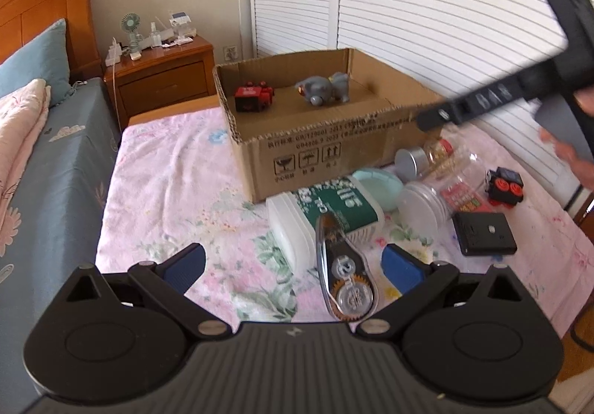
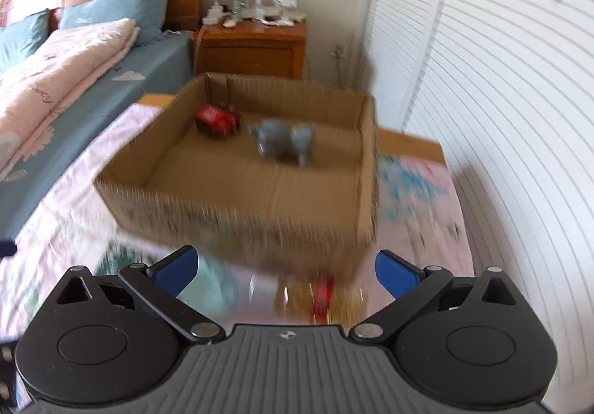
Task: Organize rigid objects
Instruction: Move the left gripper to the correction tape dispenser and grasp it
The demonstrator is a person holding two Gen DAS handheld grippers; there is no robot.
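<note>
The bed [image 1: 55,169] with its blue sheet lies along the left. Beside it, a pink floral cloth [image 1: 167,191] covers the surface that carries the task items.

The open cardboard box [image 1: 315,143] stands on the far part of the cloth. Inside it, a red toy vehicle [image 1: 253,95] sits near the far left corner, and a grey toy elephant [image 1: 325,88] stands upright to its right, apart from it.

In front of the box, a cluster of items lies on the cloth:
- A white tub with a green label [image 1: 326,217], on its side, just in front of the box's near wall.
- A clear plastic jar [image 1: 441,195], on its side, right of the tub.
- A pale green round lid [image 1: 378,189], between tub and jar.
- A small jar with a silver cap [image 1: 423,157], on its side, near the box's right corner.
- A flat black device [image 1: 484,232], at the right.
- A black toy vehicle with red wheels [image 1: 505,186], behind the black device.
- A correction tape dispenser [image 1: 343,273], its far end resting against the tub.

Left claw [image 1: 293,265]: wide open, holding nothing. The correction tape dispenser lies between its blue pads [image 1: 185,265], closer to the right one.

Right claw [image 2: 287,271]: wide open, holding nothing, above the near edge of the box. The right wrist view is motion-blurred.
</note>
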